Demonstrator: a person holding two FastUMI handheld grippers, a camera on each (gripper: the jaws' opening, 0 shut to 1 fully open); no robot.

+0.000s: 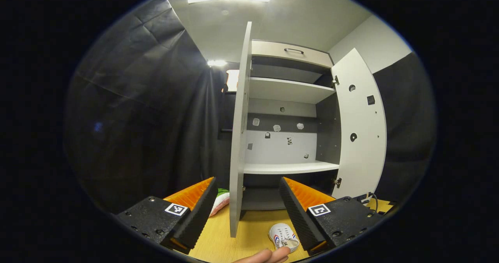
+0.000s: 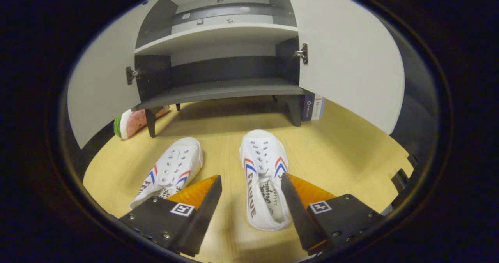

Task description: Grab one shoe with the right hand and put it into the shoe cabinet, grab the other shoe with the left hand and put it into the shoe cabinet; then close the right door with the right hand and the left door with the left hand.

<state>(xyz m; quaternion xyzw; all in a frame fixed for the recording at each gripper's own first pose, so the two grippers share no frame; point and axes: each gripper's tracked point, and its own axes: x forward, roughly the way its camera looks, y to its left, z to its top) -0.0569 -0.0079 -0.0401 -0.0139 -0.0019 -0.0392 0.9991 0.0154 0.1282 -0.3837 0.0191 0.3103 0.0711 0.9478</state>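
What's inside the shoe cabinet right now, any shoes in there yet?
No shoes inside: the shoe cabinet shows bare shelves. Both white shoes, left shoe and right shoe, sit on the floor in front. The left door covers part of the interior in the left gripper view.

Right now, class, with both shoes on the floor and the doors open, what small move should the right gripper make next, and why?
Probably lower the right gripper and close it on the right shoe. Its jaws are open, that shoe lies between them but ungripped, and the cabinet stands open ahead.
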